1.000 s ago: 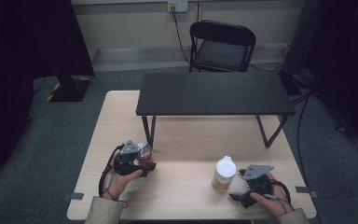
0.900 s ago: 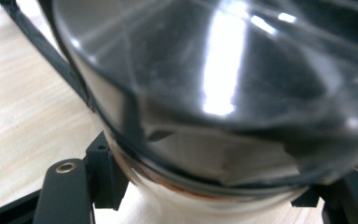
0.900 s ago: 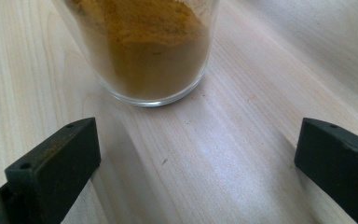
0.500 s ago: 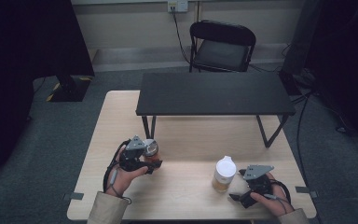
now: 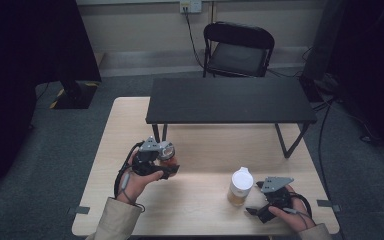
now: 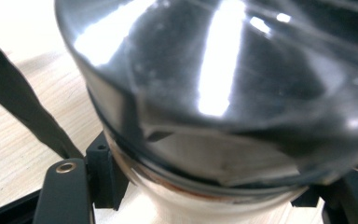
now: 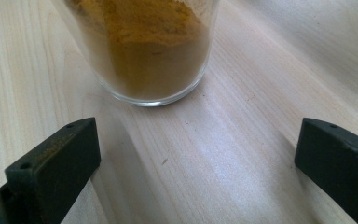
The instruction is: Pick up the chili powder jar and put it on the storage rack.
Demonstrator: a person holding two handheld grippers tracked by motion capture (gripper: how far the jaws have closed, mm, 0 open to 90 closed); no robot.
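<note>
Left gripper point(image 5: 166, 161) clamped on a small shiny metal-looking container point(image 5: 166, 150), held up off the light wood table point(image 5: 200, 150) at front left; in the left gripper view, glossy dark reflective curved surface point(image 6: 223, 84) pinched between both black jaws, exact kind of container not clear. Right gripper point(image 5: 252, 212) low on the table at front right, jaws spread wide with nothing between, pointed at a clear glass jar point(image 5: 240, 187) with white lid point(image 5: 242, 178), standing upright just beside it. Jar part full of ochre-yellow powder point(image 7: 158, 42), thick round glass base resting flat on wood grain. Probably moderately heavy, rigid, breakable, smooth walls likely slippery against hard jaws; best taken at mid-body below the lid, jaws square across the widest part, firm but not crushing; keep upright in case lid is loose. Metal container likely light, stiff, slick, prone to twisting in grip. Low black shelf-table point(image 5: 230, 100) standing across the rear of the wood table, black folding chair point(image 5: 237, 47) behind on grey carpet
</note>
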